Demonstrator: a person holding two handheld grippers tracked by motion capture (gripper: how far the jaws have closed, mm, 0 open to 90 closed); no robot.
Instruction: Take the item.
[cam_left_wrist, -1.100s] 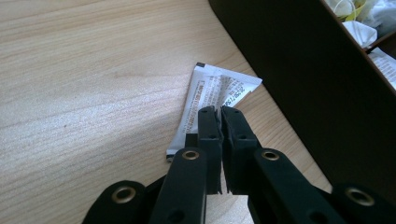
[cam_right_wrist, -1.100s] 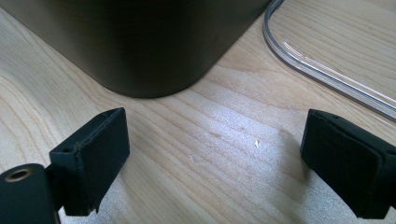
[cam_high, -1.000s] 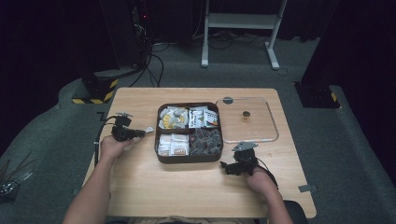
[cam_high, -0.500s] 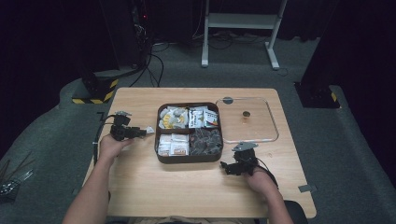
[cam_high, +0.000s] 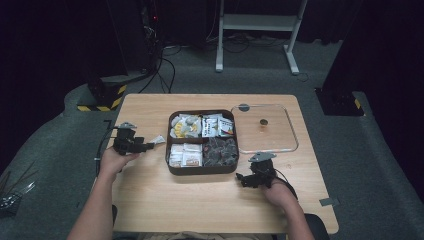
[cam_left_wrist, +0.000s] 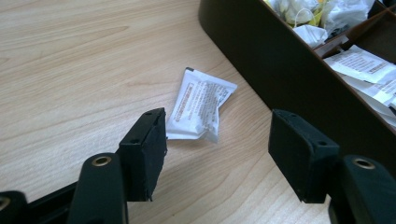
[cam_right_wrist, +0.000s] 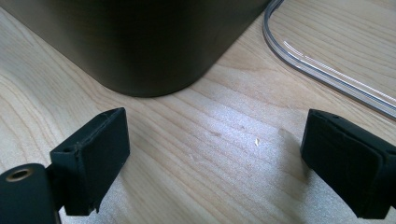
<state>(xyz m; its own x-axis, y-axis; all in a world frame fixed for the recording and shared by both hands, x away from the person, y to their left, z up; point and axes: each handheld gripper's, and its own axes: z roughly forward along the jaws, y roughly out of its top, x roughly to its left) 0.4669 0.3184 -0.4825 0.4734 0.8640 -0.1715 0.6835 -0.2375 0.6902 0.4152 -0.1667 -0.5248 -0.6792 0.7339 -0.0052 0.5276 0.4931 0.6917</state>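
Note:
A small white sachet (cam_left_wrist: 200, 104) lies flat on the wooden table just left of the dark brown compartment box (cam_high: 202, 169); the sachet (cam_high: 157, 140) is small in the high view. My left gripper (cam_left_wrist: 217, 156) is open, its jaws just short of the sachet with nothing between them; in the high view my left gripper (cam_high: 146, 146) sits left of the box. My right gripper (cam_right_wrist: 215, 168) is open and empty over bare wood by the box's rounded corner (cam_right_wrist: 154, 51); the high view shows my right gripper (cam_high: 242, 179) below the box's near right corner.
The box holds white, yellow and dark packets in its compartments. A clear lid (cam_high: 263, 128) lies flat to the right of the box; its rim (cam_right_wrist: 322, 70) passes close to my right gripper. Bare table lies along the near edge between the hands.
My left gripper has edged slightly right toward the sachet and the box. The right hand has stayed in place.

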